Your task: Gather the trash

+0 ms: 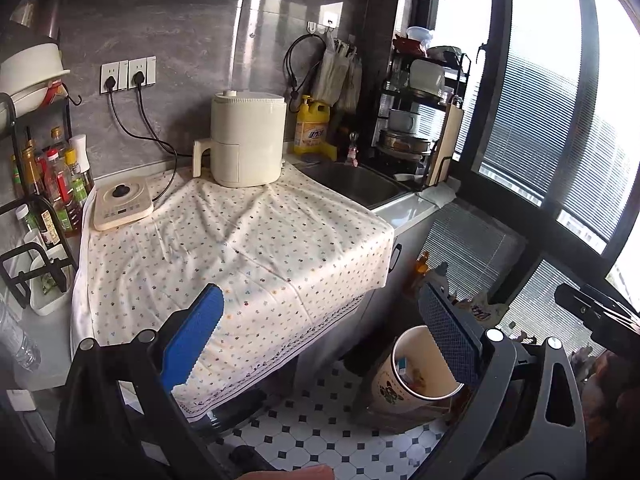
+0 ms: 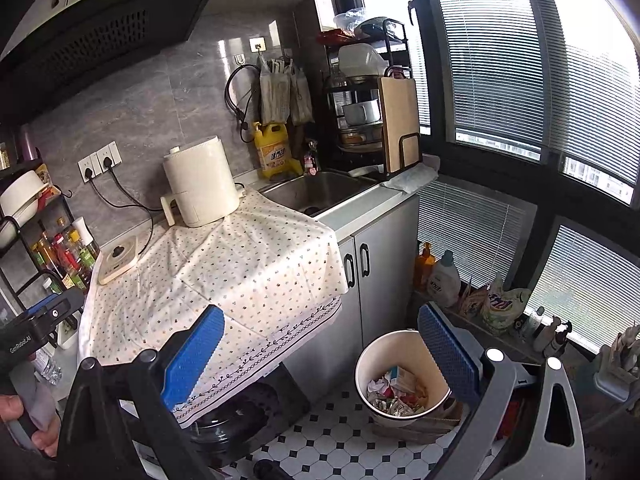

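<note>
A cream waste bin (image 2: 380, 350) stands on the tiled floor beside the cabinet, holding crumpled paper and wrappers (image 2: 394, 394). My right gripper (image 2: 322, 354) is open above the floor, its right blue pad just over the bin's rim, with nothing between its fingers. In the left wrist view the same bin (image 1: 386, 390) sits low right, with a little of its contents (image 1: 404, 368) showing. My left gripper (image 1: 320, 336) is open and empty over the cloth's front edge. No loose trash shows on the dotted cloth (image 1: 240, 248).
On the cloth-covered counter stand a cream air fryer (image 1: 248, 144) and an induction cooker (image 1: 122, 204). The sink (image 2: 320, 192) and dish rack are behind, sauce bottles (image 1: 52, 184) at the left. Detergent bottles (image 2: 444, 280) line the window sill. A person's hand (image 2: 24, 420) holds the left gripper's handle.
</note>
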A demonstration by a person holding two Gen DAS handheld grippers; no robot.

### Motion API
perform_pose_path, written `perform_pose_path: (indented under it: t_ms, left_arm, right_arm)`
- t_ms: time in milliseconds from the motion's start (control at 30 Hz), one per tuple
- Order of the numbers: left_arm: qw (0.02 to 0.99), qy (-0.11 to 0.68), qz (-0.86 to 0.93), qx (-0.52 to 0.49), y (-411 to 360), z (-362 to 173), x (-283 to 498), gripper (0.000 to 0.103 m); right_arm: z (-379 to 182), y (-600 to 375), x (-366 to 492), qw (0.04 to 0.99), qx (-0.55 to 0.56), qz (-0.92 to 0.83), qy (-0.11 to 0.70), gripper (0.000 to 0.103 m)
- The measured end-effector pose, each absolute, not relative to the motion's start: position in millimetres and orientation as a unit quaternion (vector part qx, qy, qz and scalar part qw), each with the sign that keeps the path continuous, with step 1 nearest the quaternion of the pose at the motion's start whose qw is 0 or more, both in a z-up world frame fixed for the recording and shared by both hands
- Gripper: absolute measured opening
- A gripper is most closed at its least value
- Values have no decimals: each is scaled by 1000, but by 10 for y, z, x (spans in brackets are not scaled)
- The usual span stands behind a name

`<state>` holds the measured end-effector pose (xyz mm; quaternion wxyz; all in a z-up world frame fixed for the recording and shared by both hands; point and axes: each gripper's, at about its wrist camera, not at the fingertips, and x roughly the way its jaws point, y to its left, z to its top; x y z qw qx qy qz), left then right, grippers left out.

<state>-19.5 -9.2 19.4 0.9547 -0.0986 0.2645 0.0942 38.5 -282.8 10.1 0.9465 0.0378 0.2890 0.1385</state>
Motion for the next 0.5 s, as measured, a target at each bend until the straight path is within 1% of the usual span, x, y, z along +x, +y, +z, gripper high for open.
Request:
perform_pose_path:
  t_ms: [500]
  left_arm:
    - [955,263,93,-99,-137,197,-110,97]
  right_arm:
    - [131,-2793,410,949,36,140,279,95]
